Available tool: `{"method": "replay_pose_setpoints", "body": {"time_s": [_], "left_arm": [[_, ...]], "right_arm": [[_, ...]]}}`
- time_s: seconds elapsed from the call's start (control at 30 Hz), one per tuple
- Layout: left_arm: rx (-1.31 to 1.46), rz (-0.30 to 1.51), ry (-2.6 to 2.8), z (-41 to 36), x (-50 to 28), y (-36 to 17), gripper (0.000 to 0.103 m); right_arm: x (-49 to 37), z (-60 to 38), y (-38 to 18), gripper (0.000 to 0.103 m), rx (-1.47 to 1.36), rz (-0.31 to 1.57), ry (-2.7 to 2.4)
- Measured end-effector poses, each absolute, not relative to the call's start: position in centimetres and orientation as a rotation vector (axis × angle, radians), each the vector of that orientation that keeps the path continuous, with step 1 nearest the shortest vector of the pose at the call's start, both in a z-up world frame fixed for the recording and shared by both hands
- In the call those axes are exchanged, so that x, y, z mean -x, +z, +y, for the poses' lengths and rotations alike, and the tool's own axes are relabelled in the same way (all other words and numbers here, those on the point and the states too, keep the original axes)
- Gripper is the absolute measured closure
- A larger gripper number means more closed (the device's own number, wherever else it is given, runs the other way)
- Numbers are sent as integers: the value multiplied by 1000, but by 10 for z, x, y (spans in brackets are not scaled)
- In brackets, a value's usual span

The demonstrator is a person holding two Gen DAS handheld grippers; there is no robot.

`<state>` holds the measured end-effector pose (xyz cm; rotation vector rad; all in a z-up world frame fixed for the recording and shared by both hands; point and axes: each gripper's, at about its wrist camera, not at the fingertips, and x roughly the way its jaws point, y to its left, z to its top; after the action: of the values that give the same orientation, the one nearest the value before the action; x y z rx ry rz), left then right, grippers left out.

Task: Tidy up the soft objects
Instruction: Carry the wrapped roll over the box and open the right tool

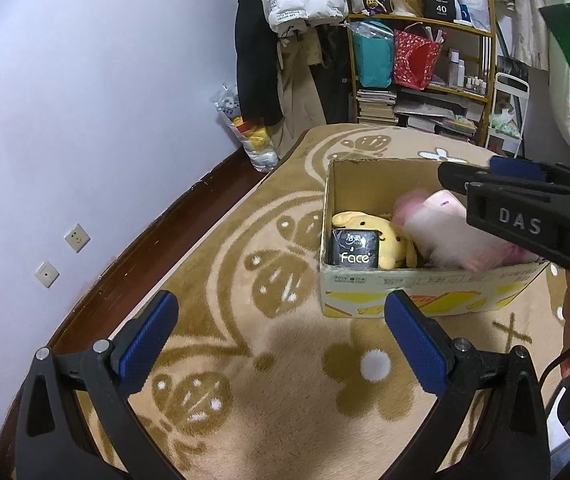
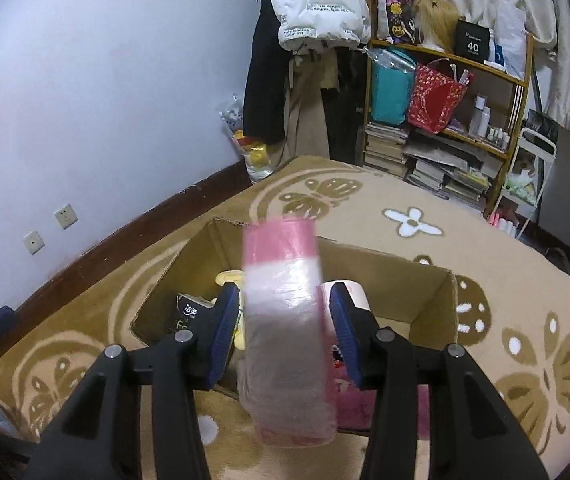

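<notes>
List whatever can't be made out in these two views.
- Pink wrapped pack, right wrist view: motion-blurred, print unreadable.
- Cardboard box, left wrist view: the right gripper covers its right end.
- Black tissue pack, right wrist view: partly hidden behind a jaw.
- Shelf bottles, right wrist view: too small to read labels.

A lived-in home bedroom: patterned beige carpet (image 1: 245, 400), coats hanging on the wall (image 2: 269, 76), and a wooden shelf (image 2: 485, 68) crammed with bags, books and bottles.
</notes>
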<state>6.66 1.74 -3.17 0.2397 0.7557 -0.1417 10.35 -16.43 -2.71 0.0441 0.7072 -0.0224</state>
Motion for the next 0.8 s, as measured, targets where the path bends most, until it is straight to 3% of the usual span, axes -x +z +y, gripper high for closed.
{"method": "replay_pose_setpoints", "body": {"time_s": [0.03, 0.17, 0.23, 0.3, 0.47, 0.6, 0.8], "left_arm": [[-237, 754, -140, 18, -66, -31, 1], [-222, 749, -138, 22, -66, -28, 1], [-217, 747, -136, 23, -65, -27, 1], [-214, 740, -137, 23, -63, -24, 1], [-217, 707, -139, 24, -55, -15, 1], [-217, 681, -141, 23, -48, -8, 1], [-183, 646, -162, 26, -36, 2, 1]], "right_arm": [[-102, -165, -25, 35, -42, 697, -28], [-95, -172, -17, 32, -59, 684, -38], [-89, -176, -13, 19, -64, 671, -47], [-83, -178, -10, 14, -62, 653, -60], [-66, -188, -4, 12, -58, 644, -76], [-47, -193, 1, 1, -71, 625, -83], [-20, -200, 4, 0, -96, 604, -89]]}}
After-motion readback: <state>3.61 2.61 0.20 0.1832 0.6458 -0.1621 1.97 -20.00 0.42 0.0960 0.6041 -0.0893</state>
